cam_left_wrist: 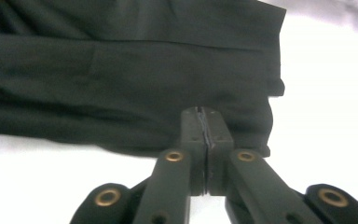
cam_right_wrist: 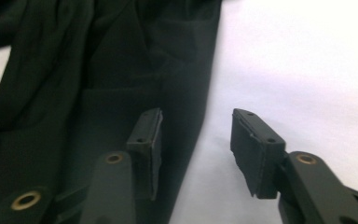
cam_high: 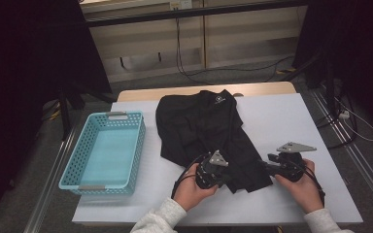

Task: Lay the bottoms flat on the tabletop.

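The white table (cam_high: 281, 121) fills mid-frame, and your black shirt (cam_high: 199, 126) lies crumpled at its centre (a blue basket (cam_high: 108, 151) sits left of it). Your left gripper (cam_high: 222, 177) is pinched tight at the shirt's near hem; your right gripper (cam_high: 267, 164) gapes wide, straddling the shirt's edge.

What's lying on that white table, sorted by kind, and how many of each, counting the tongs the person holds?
Black shirt: 1
Light blue basket: 1
Hand-held tongs: 2, the left tongs shut by the shirt's edge, the right tongs open over its edge
Total: 4
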The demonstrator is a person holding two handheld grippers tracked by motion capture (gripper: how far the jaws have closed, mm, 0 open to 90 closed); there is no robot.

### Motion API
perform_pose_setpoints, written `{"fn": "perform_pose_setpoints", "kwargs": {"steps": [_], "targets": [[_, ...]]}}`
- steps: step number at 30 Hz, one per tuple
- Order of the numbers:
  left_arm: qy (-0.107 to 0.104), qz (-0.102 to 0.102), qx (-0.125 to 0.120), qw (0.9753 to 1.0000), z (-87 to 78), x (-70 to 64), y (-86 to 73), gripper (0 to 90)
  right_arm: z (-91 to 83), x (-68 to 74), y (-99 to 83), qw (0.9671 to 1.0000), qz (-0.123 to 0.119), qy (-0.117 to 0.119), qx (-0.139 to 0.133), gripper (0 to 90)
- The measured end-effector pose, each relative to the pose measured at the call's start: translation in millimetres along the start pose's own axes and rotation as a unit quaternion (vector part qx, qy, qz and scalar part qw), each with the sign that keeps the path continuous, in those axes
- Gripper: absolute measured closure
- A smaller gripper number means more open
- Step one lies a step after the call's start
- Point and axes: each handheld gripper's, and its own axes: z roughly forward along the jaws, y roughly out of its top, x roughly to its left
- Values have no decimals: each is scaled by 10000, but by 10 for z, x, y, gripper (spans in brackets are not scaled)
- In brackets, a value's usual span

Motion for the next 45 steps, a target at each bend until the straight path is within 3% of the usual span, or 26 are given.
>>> {"fn": "perform_pose_setpoints", "kwargs": {"steps": [4,6,7,9,13,17,19,20,24,26,29,30,32,34,36,38,43,45], "targets": [[-15,-132,57,9999,-49,40,-17,900,84,-1,-13,10000,43,16,80,615],[-23,-168,63,9998,-60,52,-23,900,92,-2,-4,9999,-107,45,96,741],[-27,-168,65,9998,-62,55,-26,900,90,-11,2,9997,-114,160,128,861],[-37,-198,57,9998,-62,58,-26,900,91,-28,1,9995,-79,281,106,899],[-14,-198,41,9998,-70,66,-25,900,34,-134,27,9996,151,214,-140,900],[11,-196,65,9998,-48,60,-30,900,-25,-249,2,9987,416,-79,-266,882],[10,-201,78,9998,-43,59,-31,900,-46,-225,10,9993,133,-258,-235,831],[5,-199,71,9998,-42,58,-30,900,-57,-205,20,9992,116,-286,-241,791],[12,-218,97,9997,-44,57,-29,900,-64,-57,69,9992,-302,-96,-262,741],[-29,-246,87,9997,-38,58,-35,900,-15,16,75,9989,-430,108,-131,697],[-31,-239,83,9997,-36,60,-32,900,121,50,27,9986,-487,107,169,650],[-33,-226,82,9997,-35,59,-33,900,142,40,17,9988,-480,81,34,676],[-41,-242,77,9997,-34,62,-34,900,149,23,36,9989,-461,18,86,744],[-44,-272,91,9996,-36,66,-37,900,149,-4,38,9992,-378,29,83,888],[-46,-279,85,9996,-34,67,-35,900,138,-40,39,9995,-252,161,71,900],[-34,-284,97,9995,-34,64,-33,900,108,-77,44,9997,-213,82,2,900],[-53,-304,88,9995,-31,68,-31,900,-15,-229,99,9991,213,104,-363,900],[-33,-291,74,9995,-29,65,-32,900,-13,-264,95,9993,159,-45,-342,900]]}}
